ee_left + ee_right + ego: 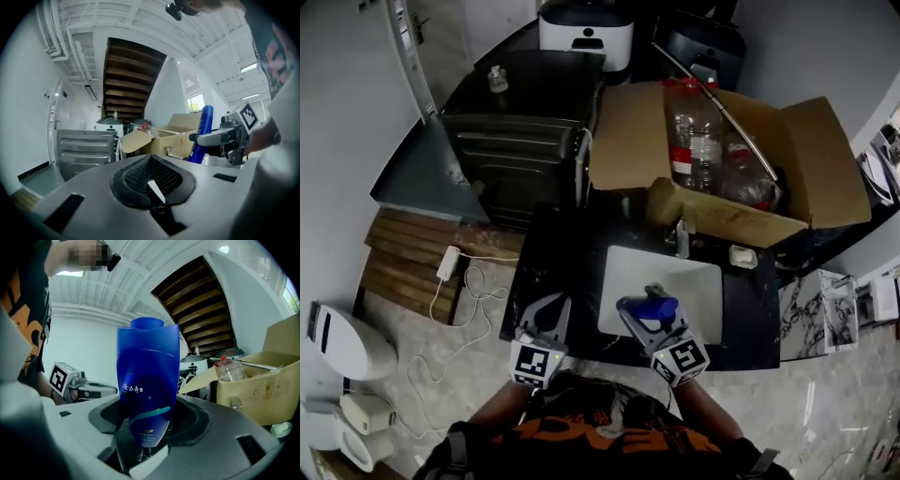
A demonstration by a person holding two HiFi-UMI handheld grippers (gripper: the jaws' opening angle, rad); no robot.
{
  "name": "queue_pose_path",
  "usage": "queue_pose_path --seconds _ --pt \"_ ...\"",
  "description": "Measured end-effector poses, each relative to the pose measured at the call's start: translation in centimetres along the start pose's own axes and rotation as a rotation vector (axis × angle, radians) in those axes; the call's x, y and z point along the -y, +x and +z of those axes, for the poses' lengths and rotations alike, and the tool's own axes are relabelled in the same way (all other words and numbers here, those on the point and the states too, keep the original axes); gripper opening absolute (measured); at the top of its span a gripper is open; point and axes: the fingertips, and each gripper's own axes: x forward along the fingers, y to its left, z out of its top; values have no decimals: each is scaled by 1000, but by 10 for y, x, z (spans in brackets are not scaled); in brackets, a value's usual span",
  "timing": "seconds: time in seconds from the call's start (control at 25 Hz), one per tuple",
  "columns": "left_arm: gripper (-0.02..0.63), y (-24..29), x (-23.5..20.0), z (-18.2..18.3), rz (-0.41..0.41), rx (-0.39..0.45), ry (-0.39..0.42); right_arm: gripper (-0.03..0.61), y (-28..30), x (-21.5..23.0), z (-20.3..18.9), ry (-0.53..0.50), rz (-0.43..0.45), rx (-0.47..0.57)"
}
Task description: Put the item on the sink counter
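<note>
A blue plastic bottle [649,307] stands upright between the jaws of my right gripper [656,319], which is shut on its lower end. This is over the front edge of the white basin [684,277] set in the black sink counter [553,272]. In the right gripper view the blue bottle [147,380] fills the middle, rising out of the right gripper [145,439]. My left gripper [547,317] hovers over the counter's front left with its jaws together and nothing in them. From the left gripper [151,176], the bottle [201,133] shows at the right.
A faucet [682,239] and a soap dish [742,255] sit behind the basin. An open cardboard box [806,150] with plastic bottles [698,141] stands at the back. A dark cabinet [525,122] is at the back left. A power strip [448,262] and cable lie on the floor at the left.
</note>
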Motion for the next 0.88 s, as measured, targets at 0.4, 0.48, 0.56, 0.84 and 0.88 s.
queue_pose_path --seconds 0.4,0.48,0.56,0.84,0.88 --pt "15 36 -77 -69 -4 -120 -54 287 116 11 -72 -7 2 -170" --pt "16 45 -86 -70 -14 -120 -56 287 132 14 -82 -9 -2 -187" --pt "15 55 -93 -71 -22 -119 -53 287 148 18 -91 -15 -6 -204" --pt "16 73 -97 -86 -55 -143 -64 287 179 21 -123 -22 -7 -270" --pt "16 74 -96 -84 -59 -140 -67 287 181 22 -126 -24 -7 -278"
